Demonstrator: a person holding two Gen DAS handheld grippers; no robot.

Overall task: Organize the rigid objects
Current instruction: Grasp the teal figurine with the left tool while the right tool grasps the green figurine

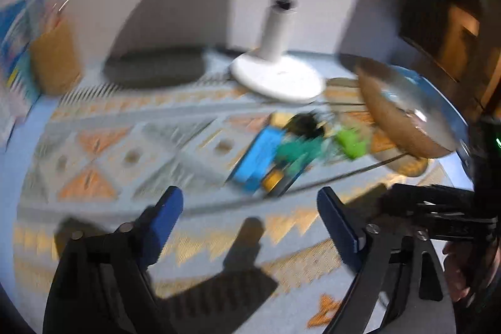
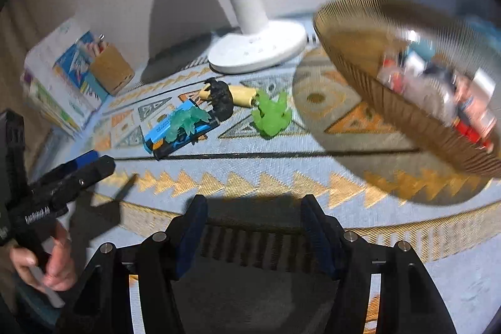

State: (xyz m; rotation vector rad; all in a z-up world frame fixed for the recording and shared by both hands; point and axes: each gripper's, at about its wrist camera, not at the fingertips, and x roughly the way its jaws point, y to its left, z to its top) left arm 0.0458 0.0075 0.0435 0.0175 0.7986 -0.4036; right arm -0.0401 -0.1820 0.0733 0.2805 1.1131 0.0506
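Observation:
On the patterned rug lie a blue box, a teal translucent figure on top of it, a black figure, a tan piece and a bright green figure. The same pile shows blurred in the left wrist view: blue box, teal figure, green figure. A brown ribbed bowl with several items inside is tilted at the right; it also shows in the left wrist view. My left gripper is open and empty, short of the pile. My right gripper is open and empty above the rug.
A white fan base and pole stand behind the toys. A tan pencil holder and boxes stand at the left by the wall. The left gripper and the hand holding it show at the right wrist view's left edge.

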